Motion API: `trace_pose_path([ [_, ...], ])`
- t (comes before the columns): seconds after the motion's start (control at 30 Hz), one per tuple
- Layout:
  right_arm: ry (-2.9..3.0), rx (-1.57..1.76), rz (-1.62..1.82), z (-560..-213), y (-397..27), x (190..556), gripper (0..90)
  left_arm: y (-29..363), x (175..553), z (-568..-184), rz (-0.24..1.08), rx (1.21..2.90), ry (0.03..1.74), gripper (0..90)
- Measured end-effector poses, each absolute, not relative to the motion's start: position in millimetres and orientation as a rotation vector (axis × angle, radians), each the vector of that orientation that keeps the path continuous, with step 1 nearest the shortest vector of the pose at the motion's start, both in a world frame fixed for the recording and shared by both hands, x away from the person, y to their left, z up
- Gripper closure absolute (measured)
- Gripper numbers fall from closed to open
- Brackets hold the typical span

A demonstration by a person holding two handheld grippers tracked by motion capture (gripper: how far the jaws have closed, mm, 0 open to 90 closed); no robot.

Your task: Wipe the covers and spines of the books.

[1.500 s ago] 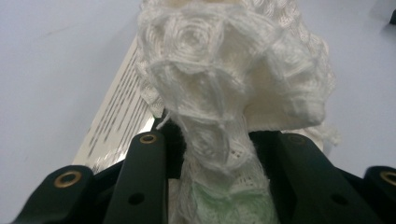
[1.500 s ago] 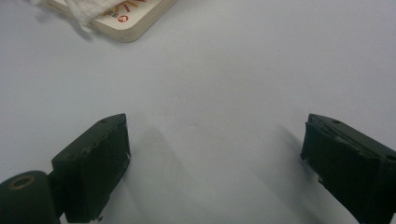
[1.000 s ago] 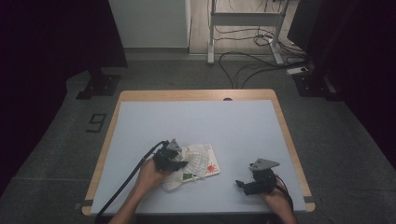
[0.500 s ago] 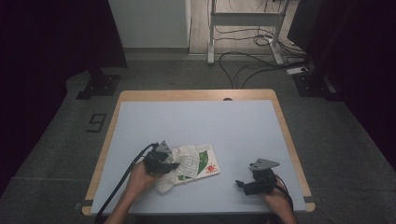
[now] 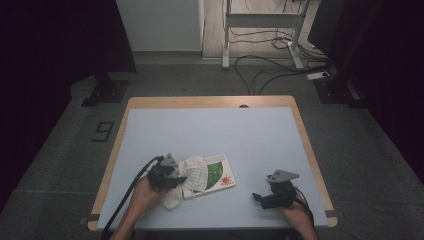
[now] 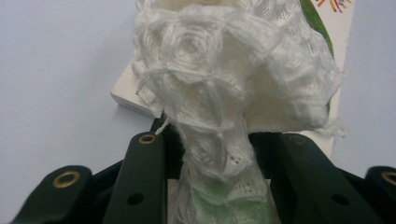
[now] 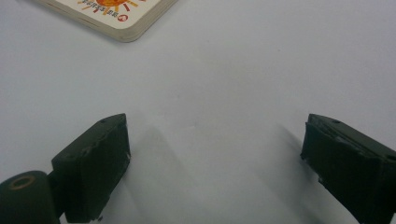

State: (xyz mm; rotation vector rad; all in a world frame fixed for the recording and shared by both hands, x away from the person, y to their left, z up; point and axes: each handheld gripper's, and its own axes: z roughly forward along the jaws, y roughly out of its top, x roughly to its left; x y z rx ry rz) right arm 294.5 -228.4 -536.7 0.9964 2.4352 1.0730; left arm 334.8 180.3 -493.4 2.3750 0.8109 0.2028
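Observation:
A white lacy cloth [image 5: 194, 174] lies bunched over the left part of a thin book [image 5: 221, 175] with a green picture and an orange sun on its cover. My left gripper [image 5: 175, 181] is shut on the cloth's near end. In the left gripper view the cloth [image 6: 219, 79] is pinched into a narrow neck between the jaws of my left gripper [image 6: 215, 140], with the book's white corner [image 6: 127, 92] behind it. My right gripper [image 5: 258, 197] rests near the table's front right, open. In the right gripper view that gripper [image 7: 215, 140] has bare table between its jaws, and the book's corner [image 7: 116, 14] lies ahead.
The pale blue table top [image 5: 210, 130] has a wooden rim [image 5: 210, 101]. On the dark floor beyond it stand a metal frame [image 5: 260, 30] and loose cables [image 5: 265, 65].
My left hand has moved left and a little toward the front edge, dragging the cloth with it. More of the book's cover now shows. The right hand has kept still.

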Motion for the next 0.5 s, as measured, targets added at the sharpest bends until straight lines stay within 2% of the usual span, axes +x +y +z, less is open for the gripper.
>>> trace_pose_path([
  [0.5, 2.435, 0.996, 1.073, -536.7, -228.4, 294.5, 7.3, 174.8, 313.4, -493.7, 0.196, 2.382, 0.784, 65.1],
])
